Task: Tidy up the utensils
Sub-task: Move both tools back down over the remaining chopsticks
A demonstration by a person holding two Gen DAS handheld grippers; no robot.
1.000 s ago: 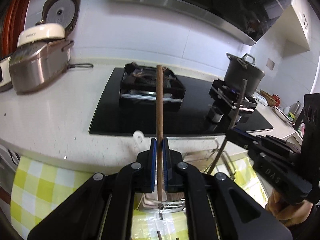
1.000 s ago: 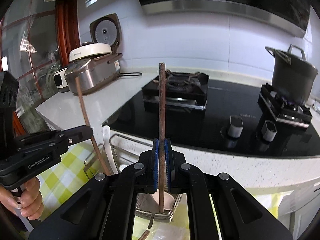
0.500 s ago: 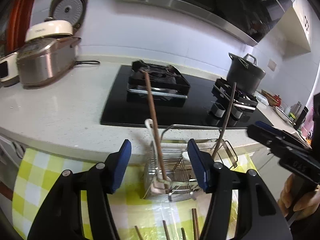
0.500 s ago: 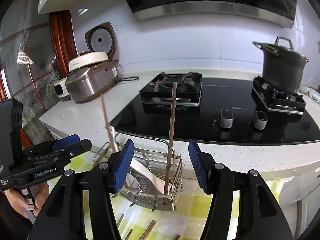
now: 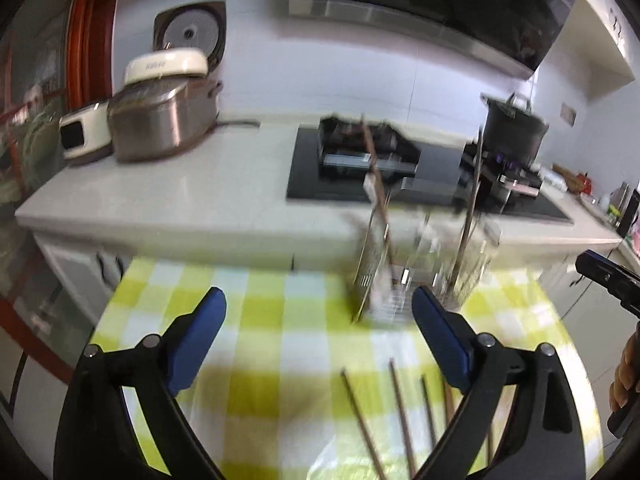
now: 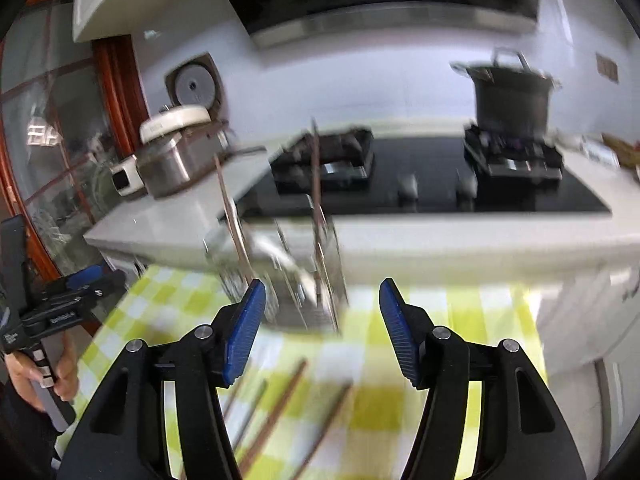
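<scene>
A wire utensil basket [image 5: 384, 280] stands on the green checked cloth and holds two upright brown chopsticks [image 5: 378, 184] and a white spoon. It also shows in the right wrist view [image 6: 296, 292], blurred. Several brown chopsticks [image 5: 400, 412] lie loose on the cloth near me; they also show in the right wrist view [image 6: 276, 412]. My left gripper [image 5: 320, 340] is open and empty, pulled back above the cloth. My right gripper [image 6: 322, 328] is open and empty, just behind the basket.
Behind the table runs a white counter [image 5: 192, 184] with a rice cooker [image 5: 160, 120], a black gas hob [image 5: 360, 160] and a dark pot [image 5: 514, 128]. The other gripper shows at the right edge [image 5: 608, 280] and at the left edge [image 6: 56, 308].
Both grippers let go of their chopsticks, which now stand in the basket. Both have opened wide and drawn back and up from the basket. The frames are motion-blurred.
</scene>
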